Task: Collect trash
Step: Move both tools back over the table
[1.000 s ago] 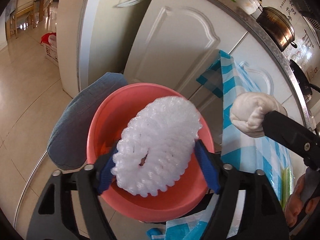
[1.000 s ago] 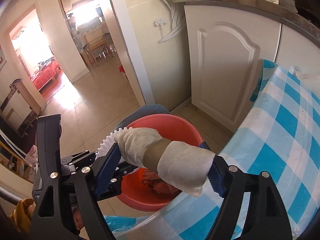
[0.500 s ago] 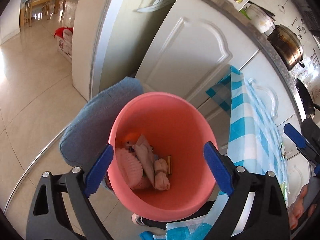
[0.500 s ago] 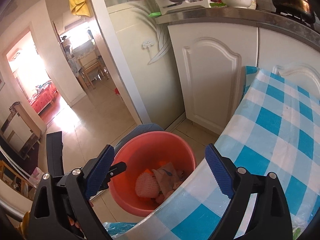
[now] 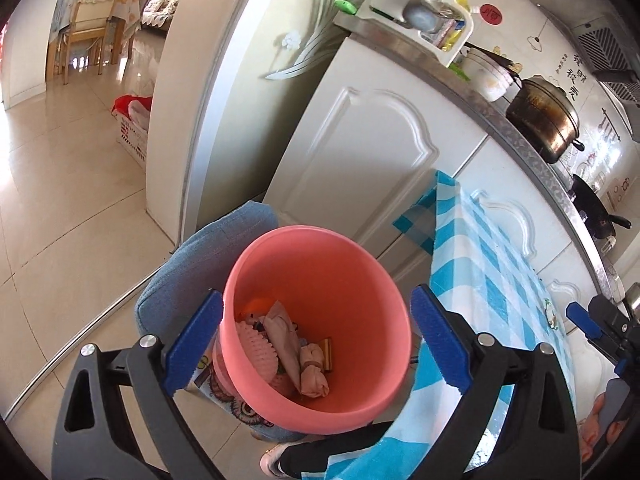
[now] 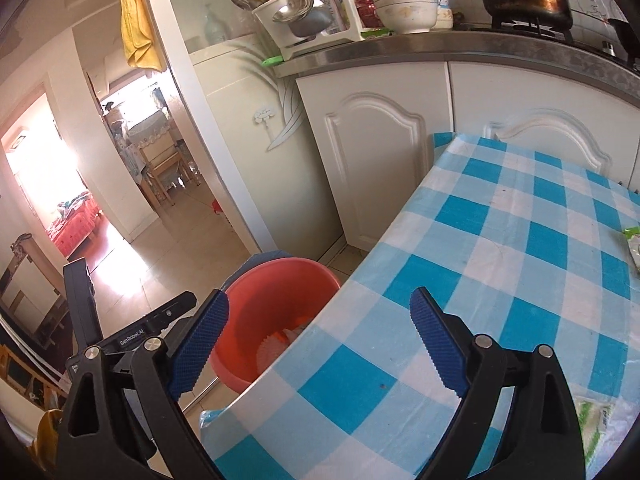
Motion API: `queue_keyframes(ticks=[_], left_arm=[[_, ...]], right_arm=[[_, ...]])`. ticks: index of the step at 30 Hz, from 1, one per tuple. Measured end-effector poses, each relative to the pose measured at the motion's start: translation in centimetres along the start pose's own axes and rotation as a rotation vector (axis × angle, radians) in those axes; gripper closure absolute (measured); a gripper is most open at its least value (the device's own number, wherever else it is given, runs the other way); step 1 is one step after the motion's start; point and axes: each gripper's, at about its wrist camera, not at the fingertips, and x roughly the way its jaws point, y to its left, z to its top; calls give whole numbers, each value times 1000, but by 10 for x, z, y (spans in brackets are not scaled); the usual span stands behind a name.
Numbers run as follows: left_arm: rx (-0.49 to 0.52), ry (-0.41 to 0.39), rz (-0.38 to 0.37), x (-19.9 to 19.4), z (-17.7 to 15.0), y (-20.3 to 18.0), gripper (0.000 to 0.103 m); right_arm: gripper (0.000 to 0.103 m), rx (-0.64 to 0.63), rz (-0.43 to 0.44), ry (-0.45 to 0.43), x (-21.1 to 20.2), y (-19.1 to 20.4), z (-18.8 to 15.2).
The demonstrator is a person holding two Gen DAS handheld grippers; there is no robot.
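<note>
Left gripper (image 5: 316, 344) is hanging over the pink bucket (image 5: 372, 280), jaws spread wide, nothing between them; they have just been opening further. Right gripper (image 6: 318, 342) is likewise gaping and empty, straddling the edge of the checked tablecloth (image 6: 520, 240).

Trash is lying at the bucket's bottom: a white foam net (image 5: 256, 346), crumpled paper (image 5: 286, 336) and a knotted beige wad (image 5: 314, 370). Smaller scraps beneath them are too jumbled to identify.

The right view is showing only a sliver of the bucket's inside; the table edge is cutting off most of it. A green-and-white wrapper (image 6: 634, 242) is lying near the table's right side, cropped by the frame, and another packet (image 6: 600, 420) is partly hidden behind the right finger.

The left view is catching the other gripper's blue tip at far right. A blue-grey cushion (image 5: 192, 264) is sitting behind the bucket. Bucket is standing just beside the table edge; open tile floor (image 5: 72, 200) is stretching leftward.
</note>
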Motion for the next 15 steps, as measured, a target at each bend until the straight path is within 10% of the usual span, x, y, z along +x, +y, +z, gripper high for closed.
queue_keyframes(ticks=[15], left_arm=[[265,102,-53,-8,-26,-96,7]], right_arm=[[5,22,-206,-211,-96,-54,-29]])
